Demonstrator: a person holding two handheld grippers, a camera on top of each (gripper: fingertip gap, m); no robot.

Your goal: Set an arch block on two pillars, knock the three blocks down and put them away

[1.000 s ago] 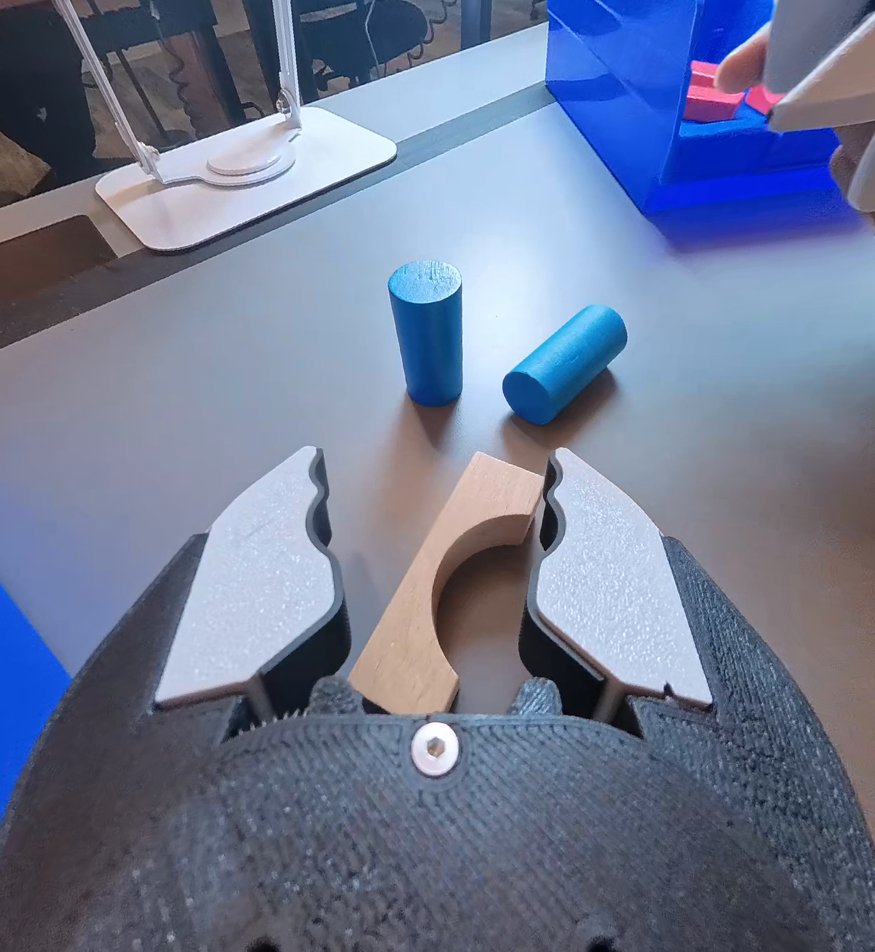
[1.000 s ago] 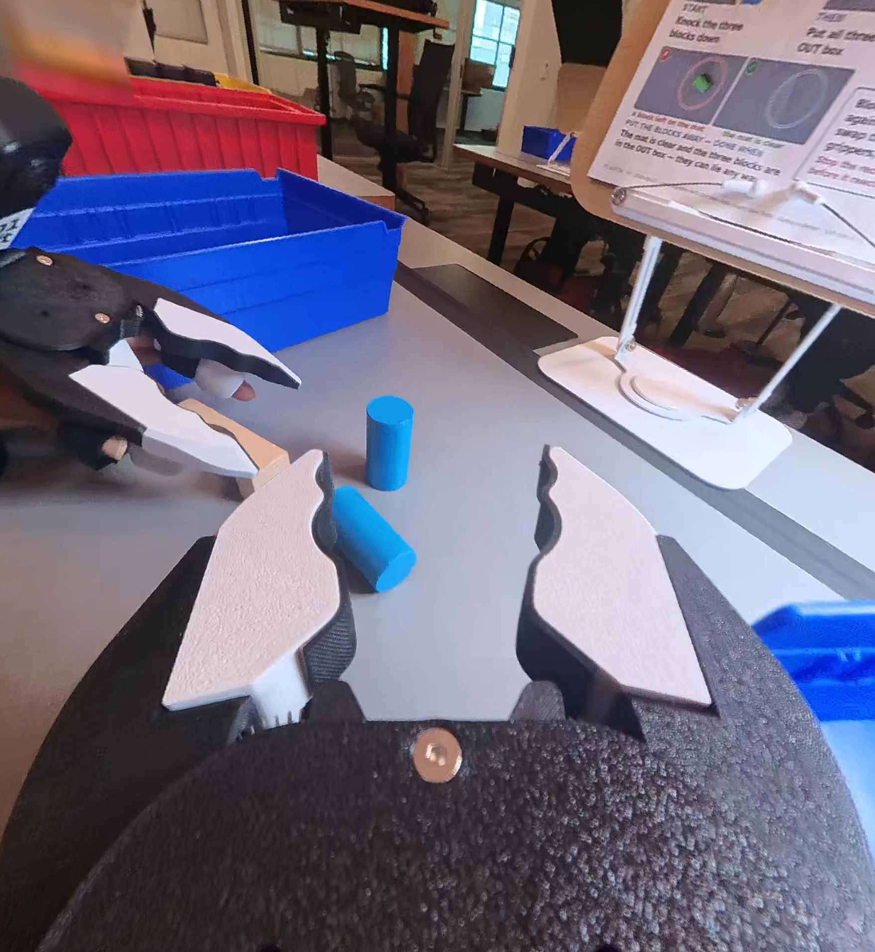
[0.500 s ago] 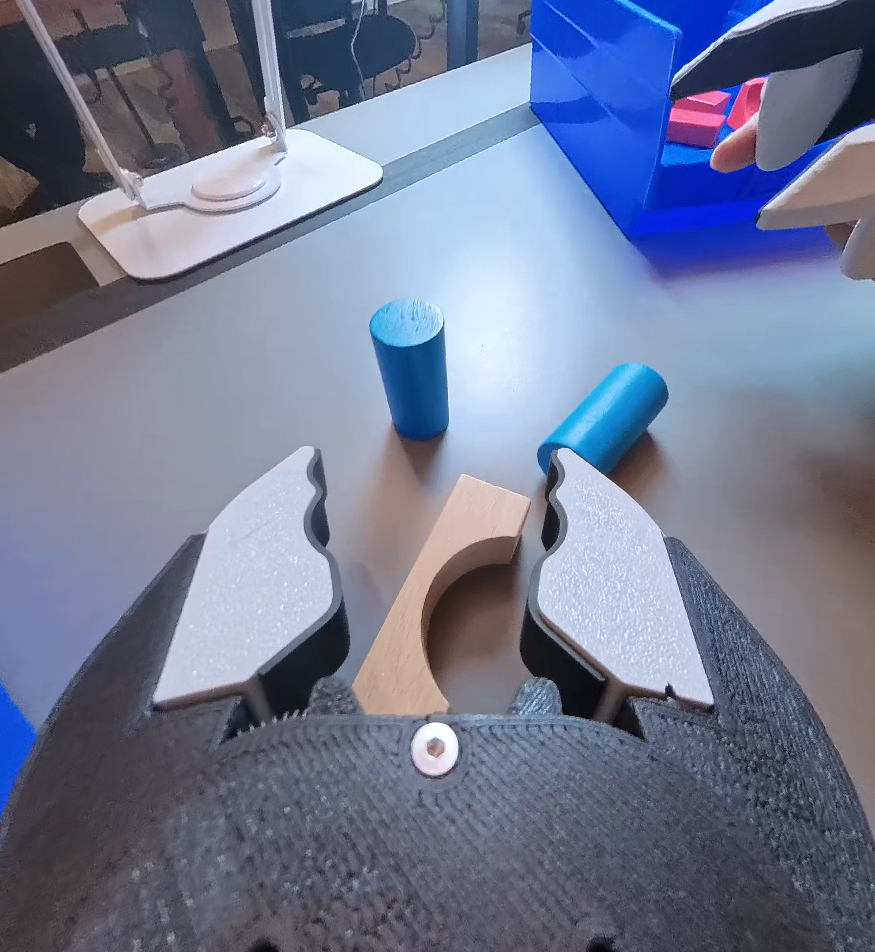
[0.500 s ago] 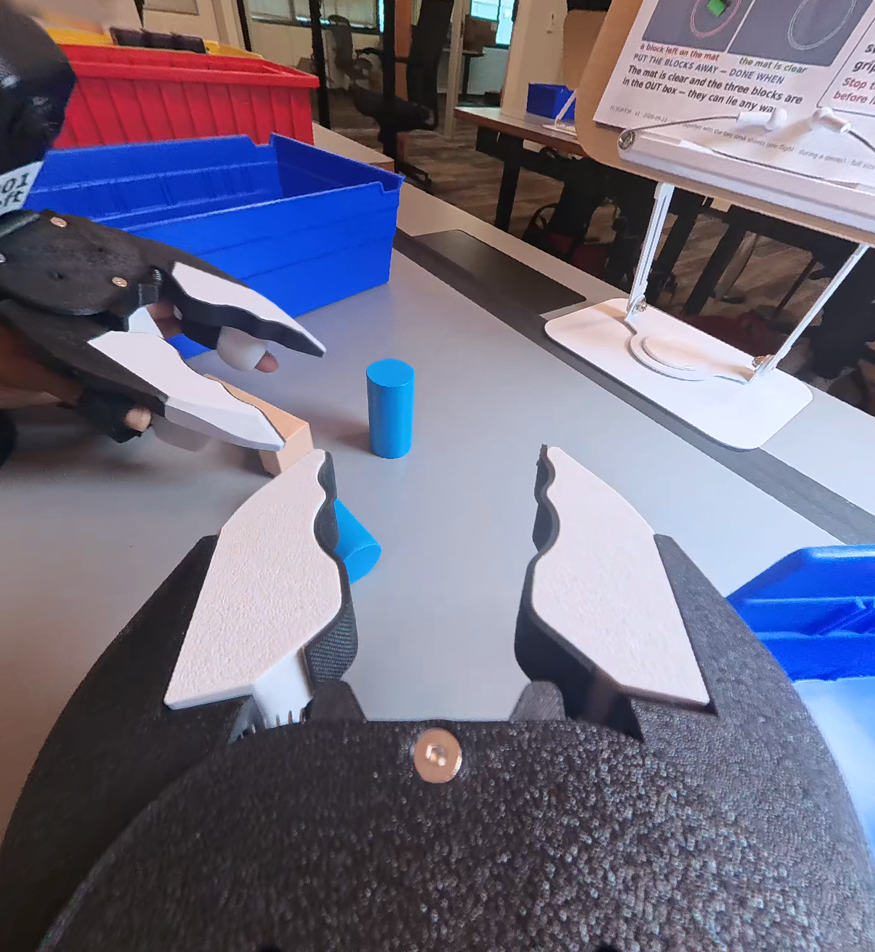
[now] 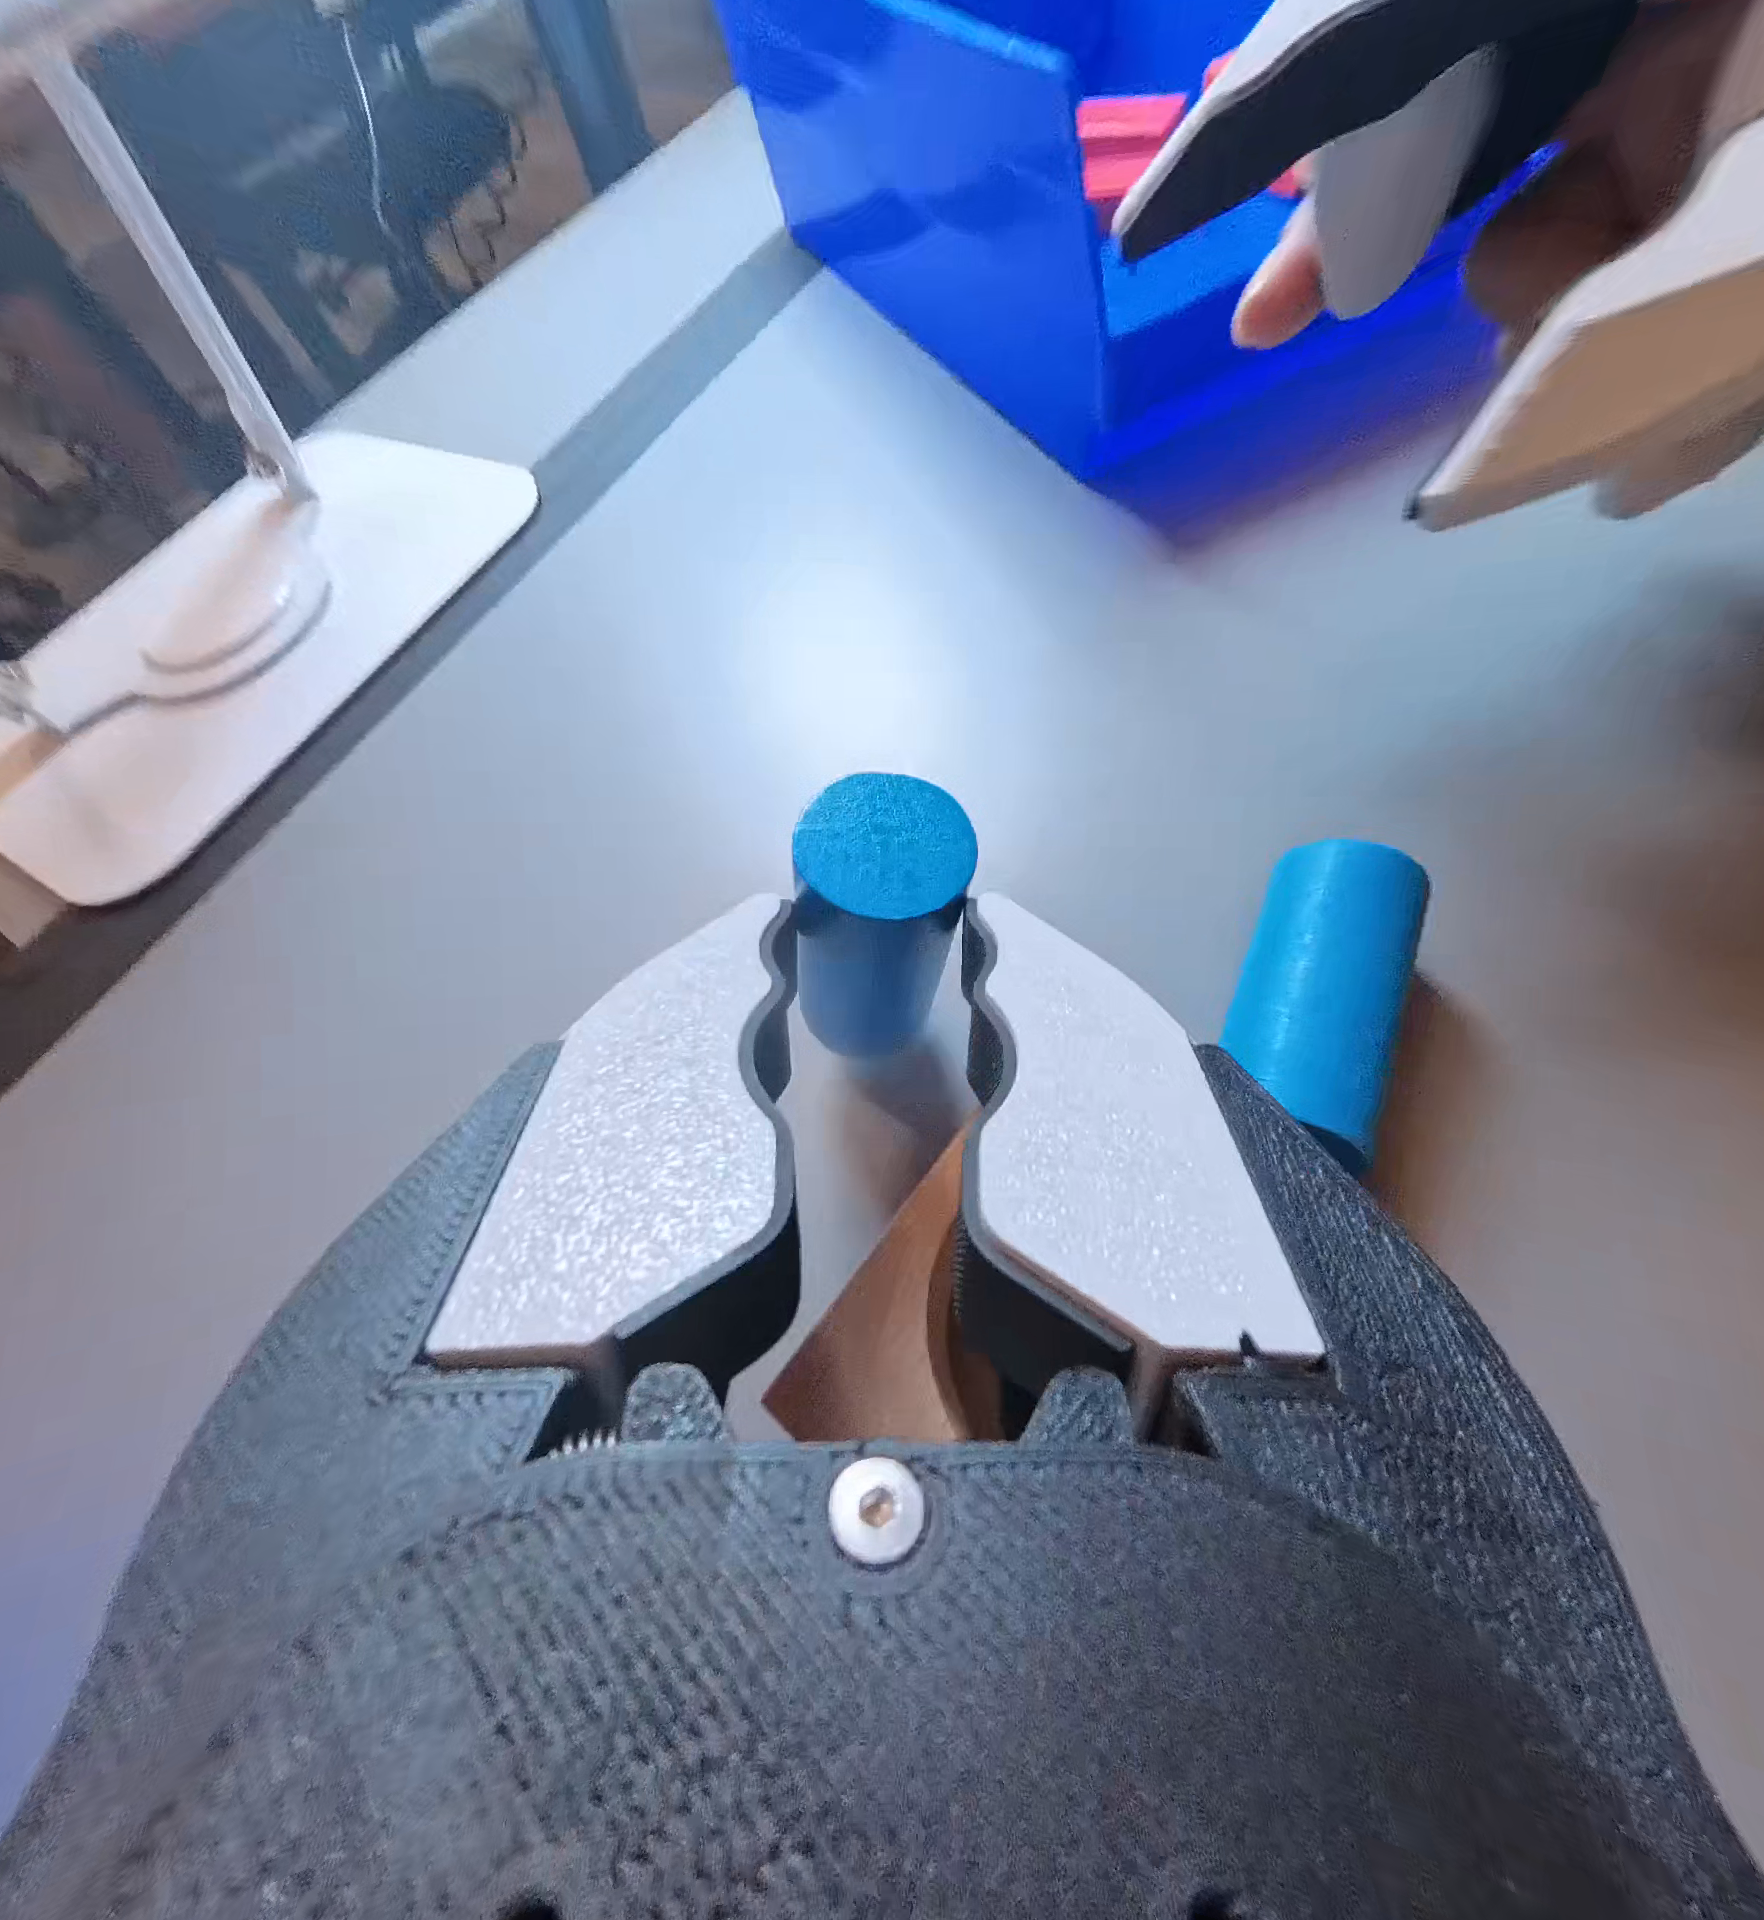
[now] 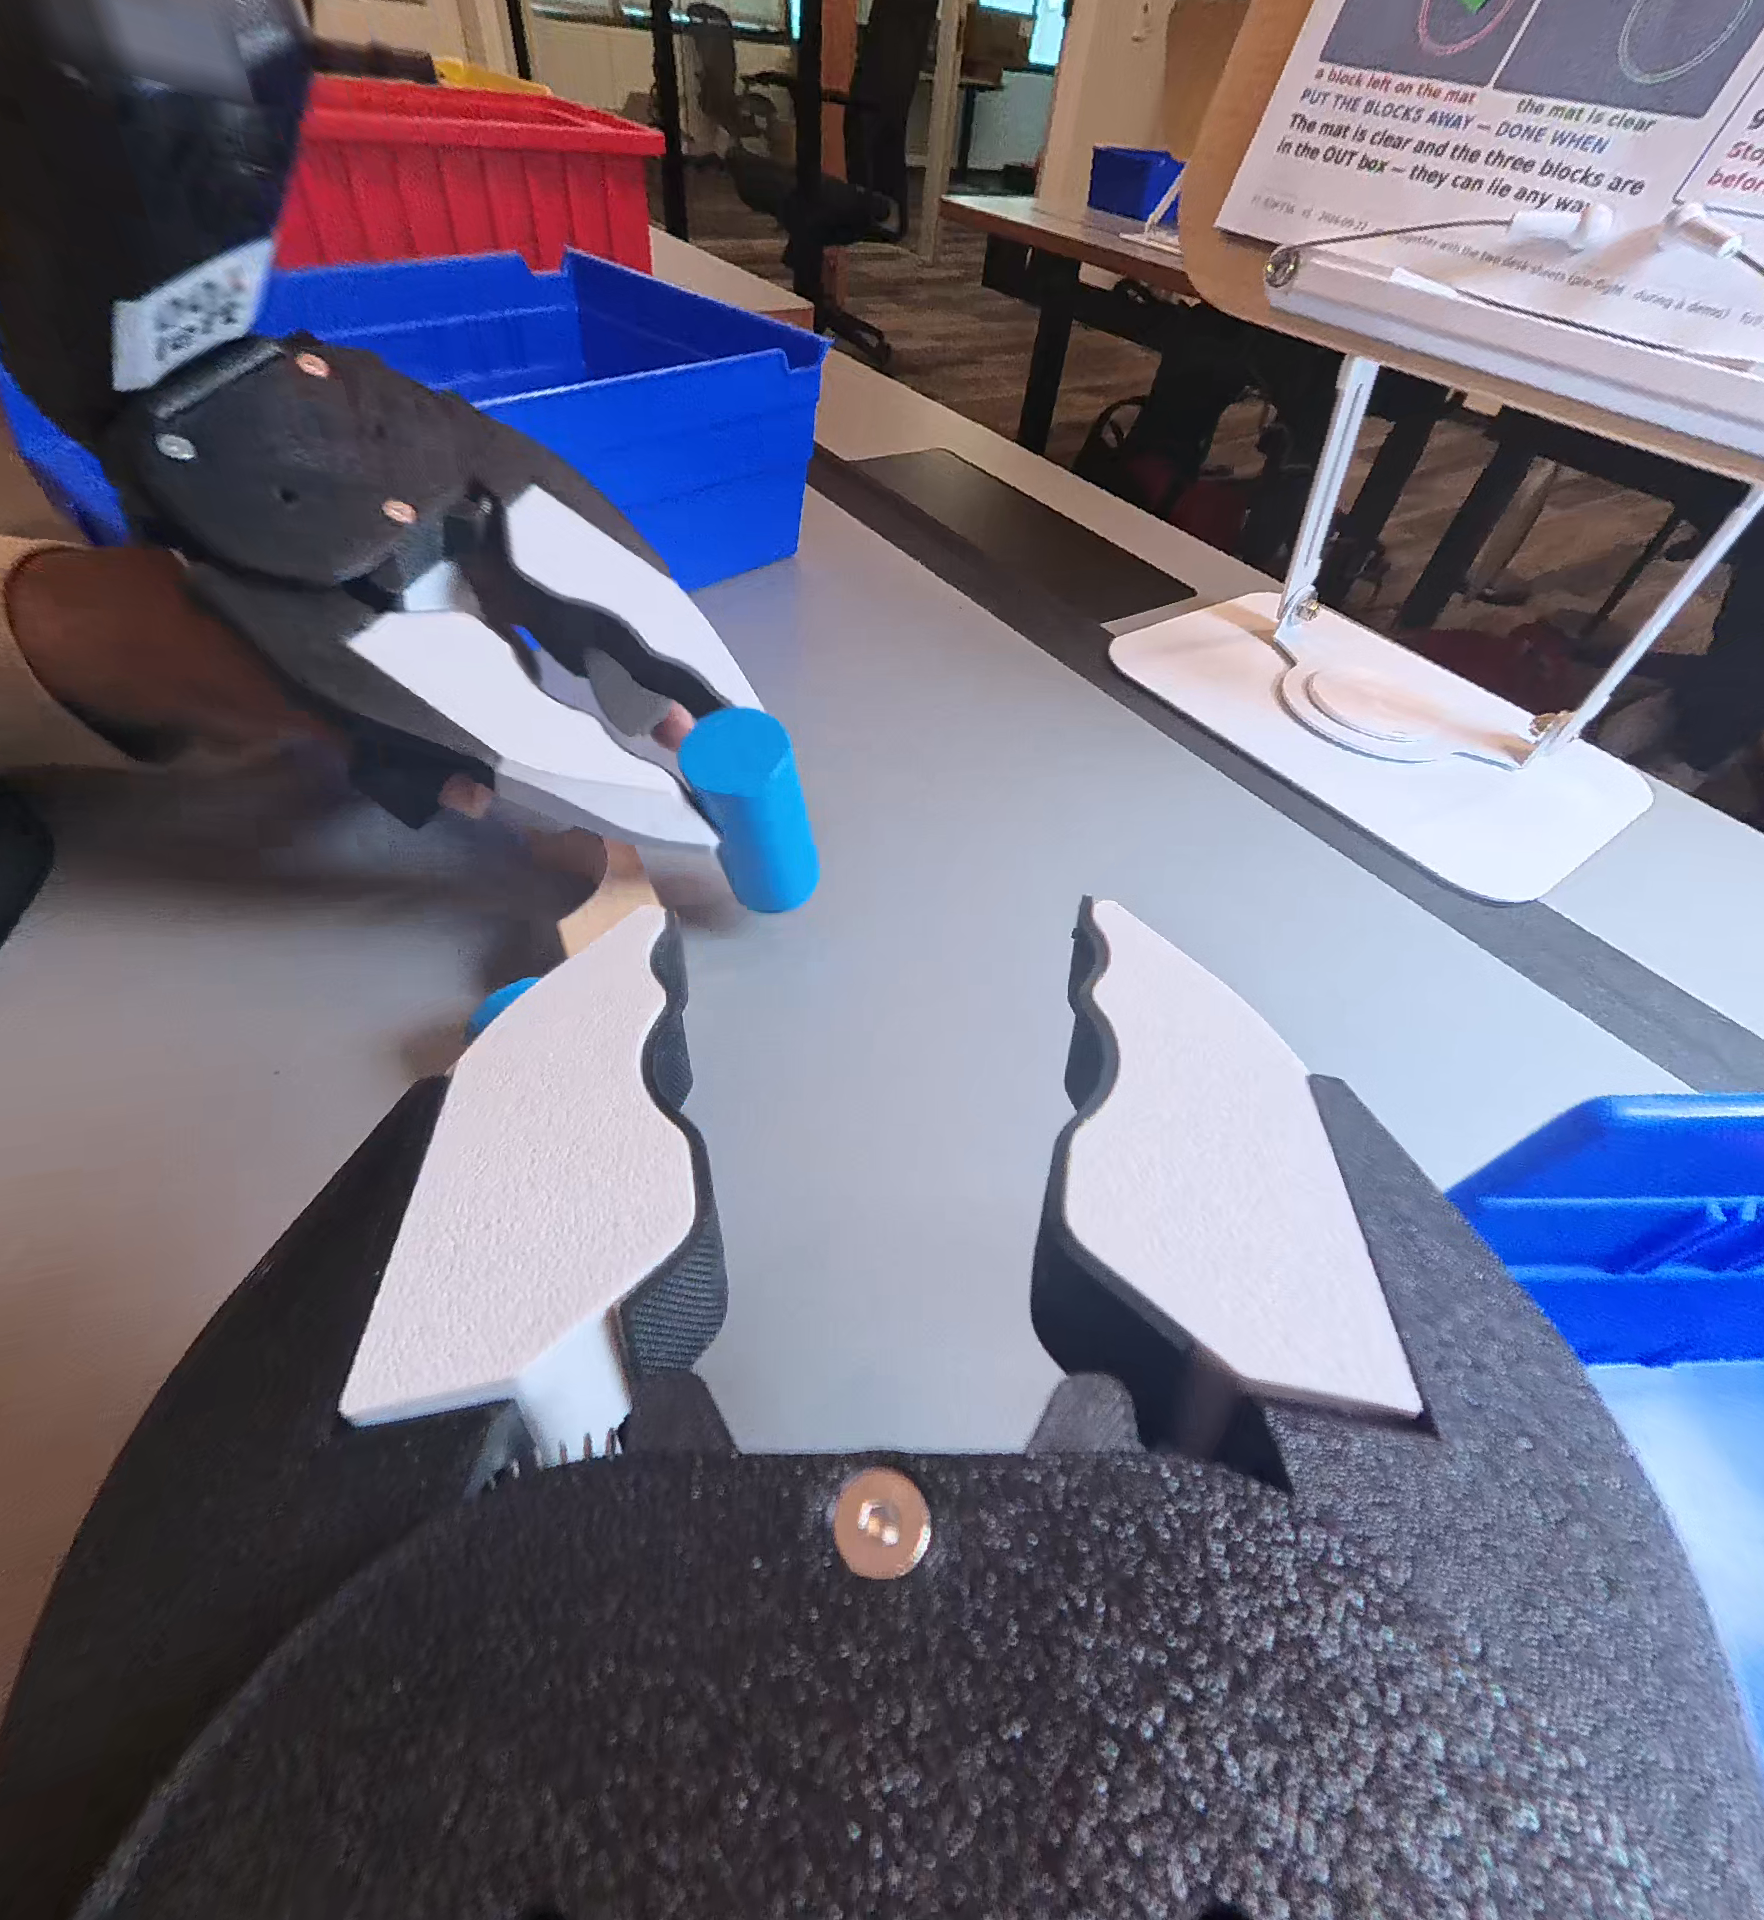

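My left gripper [image 5: 873, 925] is shut on the blue cylinder [image 5: 883, 935] that stood upright, gripping it just below its top. In the right wrist view the same cylinder [image 6: 748, 810] leans in the left gripper [image 6: 732, 774], low over the grey table. The second blue cylinder [image 5: 1319, 997] lies on its side just right of my left gripper; only its end [image 6: 499, 1003] shows past my right gripper's left finger. The wooden arch block [image 5: 878, 1320] lies flat under the left gripper. My right gripper [image 6: 876, 914] is open and empty, and also shows at the left view's top right [image 5: 1267, 374].
A blue bin [image 5: 961, 208] with red blocks [image 5: 1127, 114] stands at the far right of the left view. Another blue bin [image 6: 649, 416] and a red bin [image 6: 462, 177] stand behind the left gripper. A white document stand [image 6: 1377, 727] stands along the table's far edge. Tip to tip, the grippers are about 10 cm apart. To reach the wooden arch block [image 5: 878, 1320] in a straight line is about 7 cm for my left fingers, about 15 cm for my right.
My left gripper moved forward over the arch block and shut on the standing blue cylinder, which now leans. My right gripper stayed open and shifted a little closer.
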